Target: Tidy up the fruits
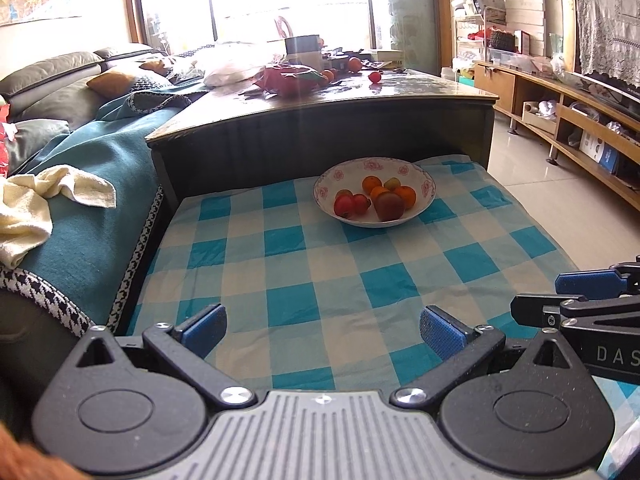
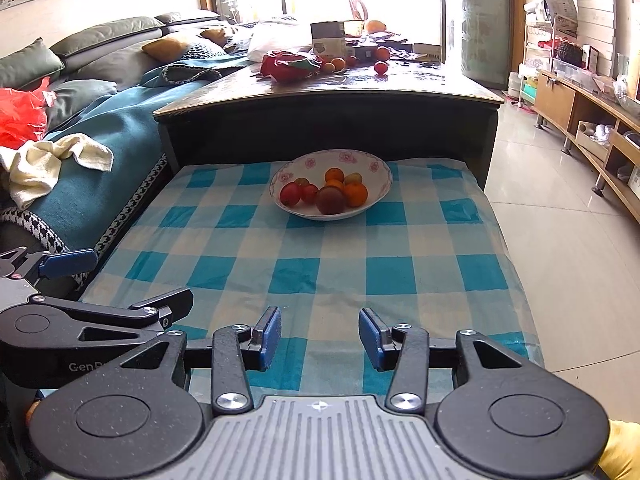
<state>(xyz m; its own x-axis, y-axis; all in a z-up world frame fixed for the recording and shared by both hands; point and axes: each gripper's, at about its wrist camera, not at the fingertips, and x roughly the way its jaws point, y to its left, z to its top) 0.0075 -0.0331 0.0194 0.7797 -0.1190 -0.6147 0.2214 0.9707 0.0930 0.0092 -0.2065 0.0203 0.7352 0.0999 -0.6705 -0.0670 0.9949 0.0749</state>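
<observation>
A white floral bowl stands at the far end of a blue checked cloth. It holds several fruits: oranges, small red fruits and a dark red apple. My left gripper is open and empty, low over the cloth's near end, well short of the bowl. My right gripper is open and empty beside it. Each gripper shows at the edge of the other's view.
A dark coffee table rises right behind the bowl, carrying loose oranges, a red bag and boxes. A sofa with a teal cover and a cream towel lies left. Tiled floor and a low cabinet lie right.
</observation>
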